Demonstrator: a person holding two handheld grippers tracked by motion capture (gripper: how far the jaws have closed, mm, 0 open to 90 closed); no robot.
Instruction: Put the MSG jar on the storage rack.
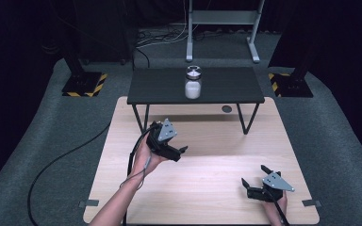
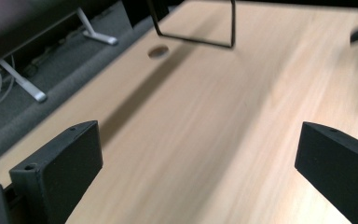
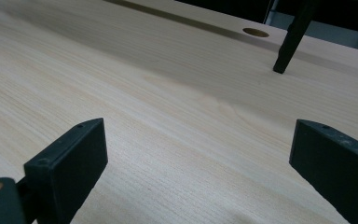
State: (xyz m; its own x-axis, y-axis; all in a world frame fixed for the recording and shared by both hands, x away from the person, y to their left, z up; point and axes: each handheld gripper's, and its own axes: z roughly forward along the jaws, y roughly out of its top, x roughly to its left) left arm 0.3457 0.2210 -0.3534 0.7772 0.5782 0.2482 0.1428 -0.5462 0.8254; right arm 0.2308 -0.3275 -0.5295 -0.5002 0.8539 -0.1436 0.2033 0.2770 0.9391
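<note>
Near the desk's (image 1: pixel 207 188) front right corner the right gripper (image 1: pixel 257 181) rests wide open and empty, the left gripper (image 1: pixel 179 151), equally agape and empty, hovers mid-desk nearer the upright lidded jar (image 1: pixel 193 82) centred on the black shelf (image 1: pixel 160 87) beyond.

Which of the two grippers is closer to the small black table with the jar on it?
The left gripper is closer. It is held up just in front of the small black table, while the right gripper sits low at the wooden table's near right corner.

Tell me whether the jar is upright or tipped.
Upright: the jar stands on the small black shelf, its lid on top.
</note>
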